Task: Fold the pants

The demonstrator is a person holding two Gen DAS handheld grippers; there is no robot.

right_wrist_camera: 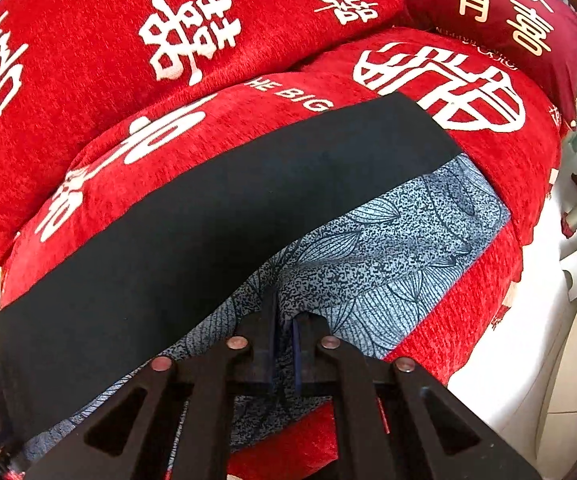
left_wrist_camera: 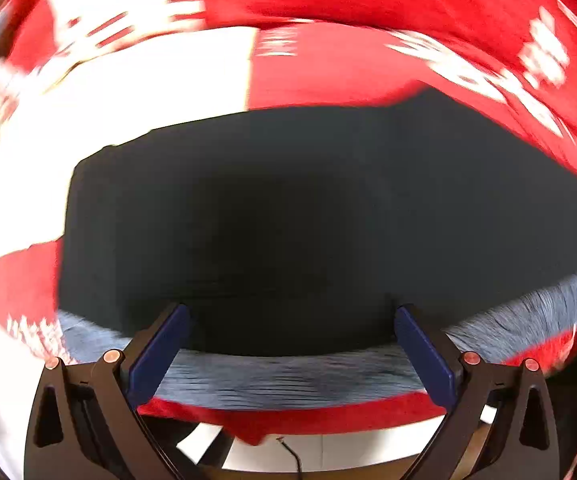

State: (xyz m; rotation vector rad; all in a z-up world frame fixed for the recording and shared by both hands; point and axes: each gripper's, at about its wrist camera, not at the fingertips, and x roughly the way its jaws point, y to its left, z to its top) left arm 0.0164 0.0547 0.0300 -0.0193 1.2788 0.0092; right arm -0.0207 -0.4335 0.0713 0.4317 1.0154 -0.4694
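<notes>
Pants [right_wrist_camera: 192,240] lie spread flat on a red sofa cover [right_wrist_camera: 100,52] printed with white characters, a black panel beyond a blue-grey leaf-patterned strip [right_wrist_camera: 400,240] that runs along the near edge. Right tongs [right_wrist_camera: 284,320] are pinched shut on that patterned strip, the fabric bunching up just ahead of the tips; the black panel stretches away to their left, its far edge straight against the red cover. Left tongs [left_wrist_camera: 288,344] stand wide open over the same patterned hem [left_wrist_camera: 288,376], pads apart on either side of it, the black cloth directly ahead; this view is motion-blurred. Beyond the pants in both views bare red cover stays open up to the back cushion. To the right of the right tongs the seat edge drops off to white furniture [right_wrist_camera: 536,360], and a dark red pillow [right_wrist_camera: 500,12] sits at the far right corner.
</notes>
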